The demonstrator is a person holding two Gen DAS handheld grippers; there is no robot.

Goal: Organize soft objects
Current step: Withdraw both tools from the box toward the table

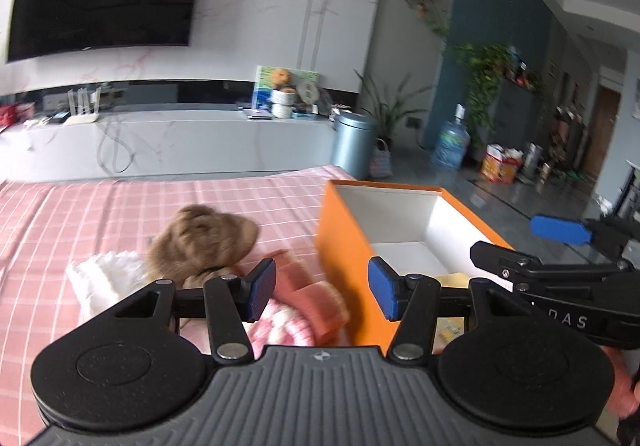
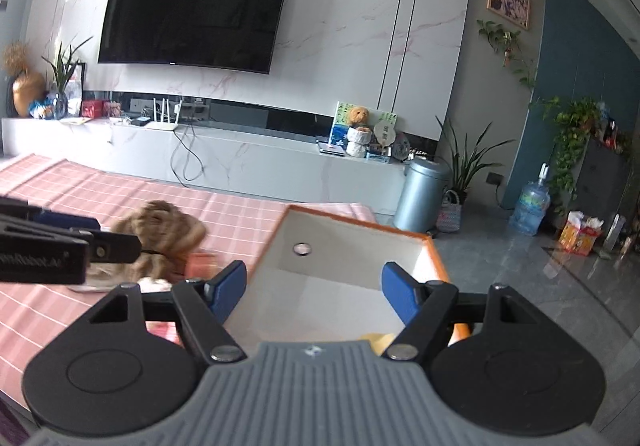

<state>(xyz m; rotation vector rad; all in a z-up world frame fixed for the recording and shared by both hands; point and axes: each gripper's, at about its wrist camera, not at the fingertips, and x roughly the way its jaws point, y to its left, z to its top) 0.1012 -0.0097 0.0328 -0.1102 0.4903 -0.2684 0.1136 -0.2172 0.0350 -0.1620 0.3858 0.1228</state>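
Between picks, by the look of it: both hand-held grippers empty, one soft item apparently already dropped in the orange box (image 1: 344, 246), where something pale yellow (image 1: 452, 280) shows low against the near inner wall. Still to go, left of the box on the pink checked tabletop (image 1: 80, 214): a brown plush toy (image 1: 204, 242), a white fluffy piece (image 1: 100, 274) further left of it, and a pink knitted item (image 1: 304, 298) lying right against the box's outer wall.

Next move, as a judgement: swing back left from the box to the pile, lower over one item, pinch deep enough into the pile or knit to keep hold, then lift clear of the box rim.

Left hand-held gripper (image 1: 322, 292): released, jaws well apart, nothing between the pads, hovering just above the pink knit at the box's near corner.

Right hand-held gripper (image 2: 314, 292): likewise released and wide, empty, poised over the box's open interior.
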